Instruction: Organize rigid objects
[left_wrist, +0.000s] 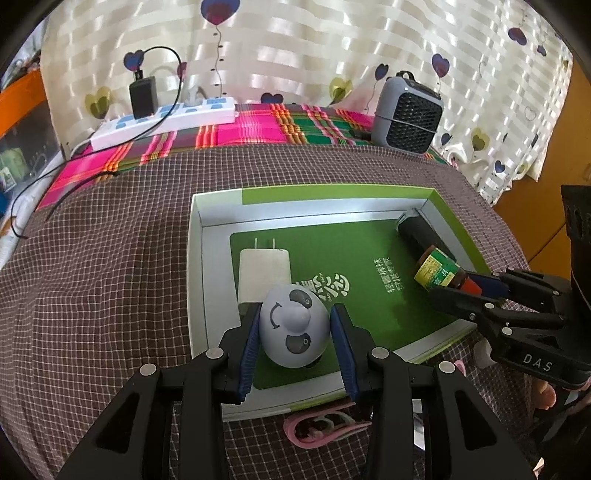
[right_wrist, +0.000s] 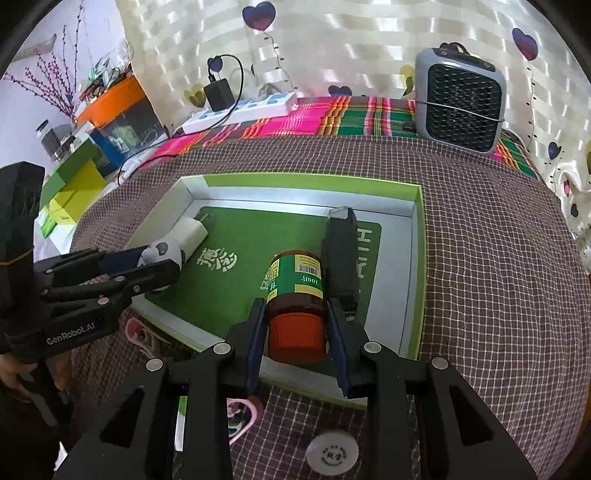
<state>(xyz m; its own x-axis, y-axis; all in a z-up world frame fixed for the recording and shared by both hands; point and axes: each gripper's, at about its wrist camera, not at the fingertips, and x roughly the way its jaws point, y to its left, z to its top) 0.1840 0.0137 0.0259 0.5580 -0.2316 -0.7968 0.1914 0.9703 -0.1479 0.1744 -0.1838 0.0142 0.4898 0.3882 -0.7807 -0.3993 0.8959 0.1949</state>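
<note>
A green and white shallow box (left_wrist: 207, 295) (right_wrist: 415, 266) lies on the checked cloth. My left gripper (left_wrist: 295, 330) (right_wrist: 147, 264) is shut on a grey-blue panda-faced egg-shaped toy (left_wrist: 293, 325) (right_wrist: 160, 253) at the box's near left, beside a white charger plug (left_wrist: 264, 273) (right_wrist: 190, 230). My right gripper (right_wrist: 295, 314) (left_wrist: 469, 288) is shut on the orange cap of a brown medicine bottle with a green label (right_wrist: 295, 284) (left_wrist: 437, 271), which lies in the box next to a black rectangular object (right_wrist: 341, 254) (left_wrist: 419, 230).
A grey small fan heater (left_wrist: 406, 110) (right_wrist: 460, 107) and a white power strip (left_wrist: 162, 122) (right_wrist: 240, 110) with a black adapter stand at the back. A pink clip (left_wrist: 317, 424) (right_wrist: 240, 417) and a white round lid (right_wrist: 332, 452) lie in front of the box.
</note>
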